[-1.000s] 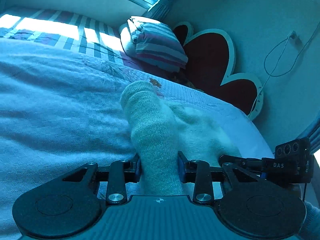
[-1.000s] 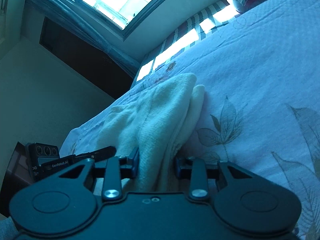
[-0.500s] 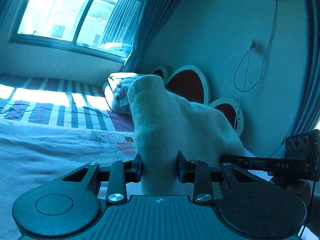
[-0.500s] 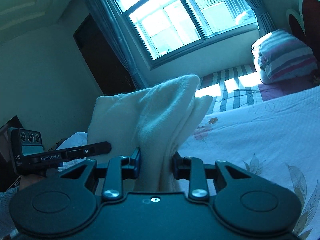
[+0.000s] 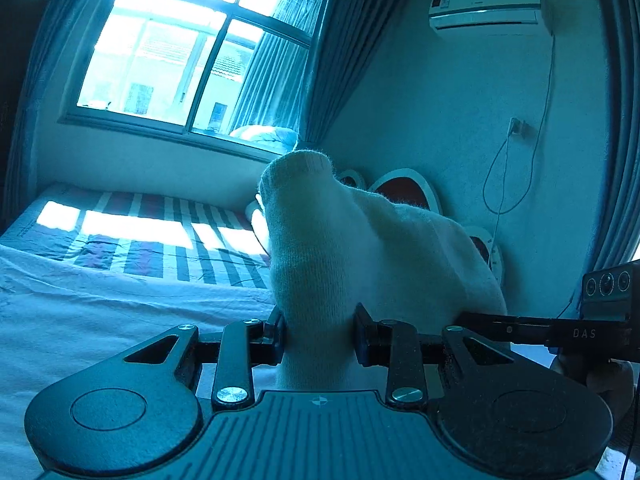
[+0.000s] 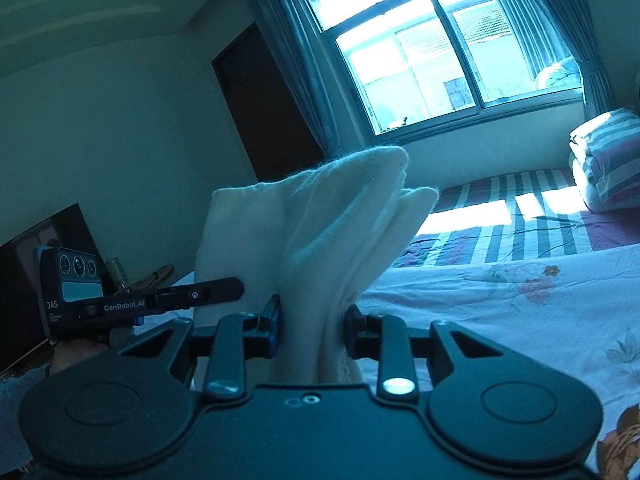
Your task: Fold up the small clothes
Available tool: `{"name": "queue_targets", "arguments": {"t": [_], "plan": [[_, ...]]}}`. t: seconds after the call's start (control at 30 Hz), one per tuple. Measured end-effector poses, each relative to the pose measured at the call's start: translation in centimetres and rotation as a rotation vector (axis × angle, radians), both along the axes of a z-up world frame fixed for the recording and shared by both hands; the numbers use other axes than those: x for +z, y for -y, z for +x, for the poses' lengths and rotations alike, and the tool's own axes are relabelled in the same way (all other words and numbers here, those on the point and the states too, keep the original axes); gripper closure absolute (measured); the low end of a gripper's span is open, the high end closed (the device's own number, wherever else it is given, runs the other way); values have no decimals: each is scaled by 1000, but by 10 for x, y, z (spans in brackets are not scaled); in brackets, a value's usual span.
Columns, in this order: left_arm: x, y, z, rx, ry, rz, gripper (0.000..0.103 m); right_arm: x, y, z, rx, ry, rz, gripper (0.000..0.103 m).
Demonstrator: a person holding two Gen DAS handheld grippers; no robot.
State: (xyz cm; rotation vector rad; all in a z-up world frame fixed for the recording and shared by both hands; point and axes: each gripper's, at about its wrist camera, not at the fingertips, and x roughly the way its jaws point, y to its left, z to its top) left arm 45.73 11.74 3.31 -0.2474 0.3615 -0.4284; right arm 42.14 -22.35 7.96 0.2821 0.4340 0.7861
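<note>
— Starting with the bed [image 6: 520, 320]: we had its pale floral cover spread flat below us, the striped sheet [image 5: 152, 236] running toward the window [image 5: 192, 60]. Why so bare in front?

— We judged it was our folding surface, so the room was kept free there. The striped folded bedding [image 6: 608, 164] sat well apart near the headboard, out of the way.

— And the cream garment [image 5: 360, 248]?

— Clear of the bed, held in the air between our two tools. It looked like a small knit piece, bunched and standing up past the fingers in both views. Which garment it was, we could not tell.

— How did we hold it?

— The left gripper [image 5: 320, 332] had its fingers partly closed and pressed on one edge; the right gripper [image 6: 312, 328] was likewise narrowed and clamped on several layers [image 6: 360, 240] of the opposite edge. In the right view the other tool's finger [image 6: 200, 294] reached in beside the cloth.

— Why two grips?

— We reckoned pinching both edges let the cloth hang straight, ready to be laid down flat and even for the next fold.
</note>
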Motion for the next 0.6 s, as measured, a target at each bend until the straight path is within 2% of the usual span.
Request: {"name": "queue_targets", "arguments": {"t": [0.13, 0.27, 0.47, 0.6], "plan": [[-10, -47, -3, 30, -38, 14, 71, -12, -44, 7, 33, -31, 15, 74], [-35, -86, 13, 52, -99, 11, 71, -31, -83, 24, 59, -81, 22, 74], [-85, -126, 73, 64, -211, -16, 71, -61, -125, 66, 72, -156, 3, 74], [-123, -135, 117, 77, -300, 1, 70, -85, -146, 105, 60, -253, -9, 74]]}}
